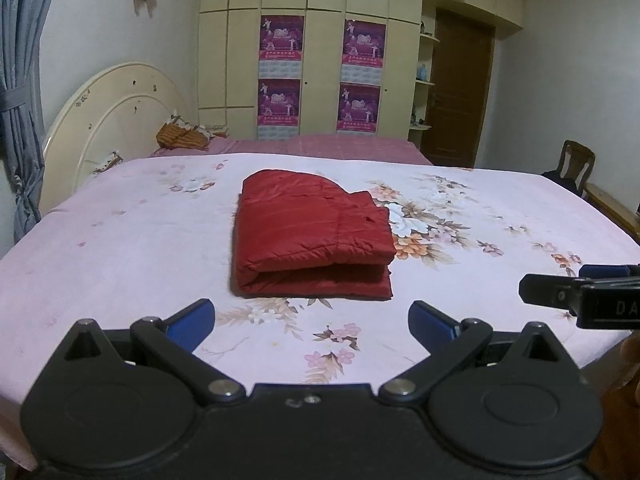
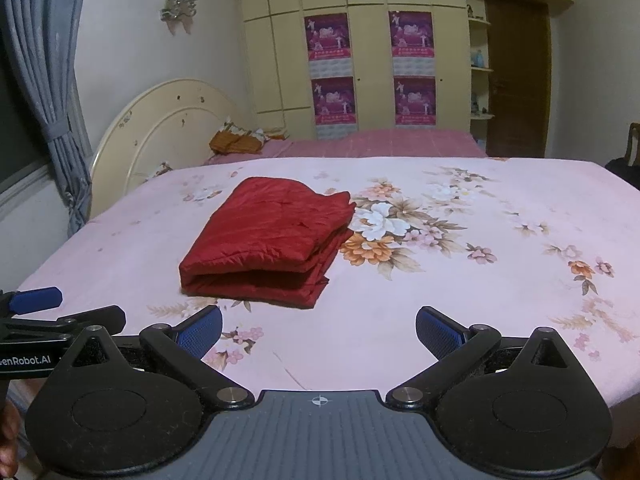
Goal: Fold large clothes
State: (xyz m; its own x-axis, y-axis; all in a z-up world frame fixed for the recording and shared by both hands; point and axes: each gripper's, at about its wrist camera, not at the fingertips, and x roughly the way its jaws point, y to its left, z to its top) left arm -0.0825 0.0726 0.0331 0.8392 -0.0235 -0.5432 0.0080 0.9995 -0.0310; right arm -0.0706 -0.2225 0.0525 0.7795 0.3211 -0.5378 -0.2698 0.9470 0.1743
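Observation:
A red padded garment (image 1: 312, 236) lies folded into a compact thick rectangle on the pink floral bedsheet (image 1: 120, 240). It also shows in the right wrist view (image 2: 268, 240), left of centre. My left gripper (image 1: 312, 322) is open and empty, held back from the garment's near edge above the sheet. My right gripper (image 2: 319, 330) is open and empty, near the bed's front edge, to the right of the garment. The right gripper shows at the right edge of the left wrist view (image 1: 568, 292). The left gripper shows at the left edge of the right wrist view (image 2: 36, 308).
A cream headboard (image 1: 108, 120) stands at the bed's left end with an orange pillow (image 1: 180, 136) beside it. A cream wardrobe (image 1: 312, 40) with purple posters and a brown door (image 1: 456, 88) are behind. A wooden chair (image 1: 576, 164) is at the right. Grey curtains (image 1: 20, 80) hang left.

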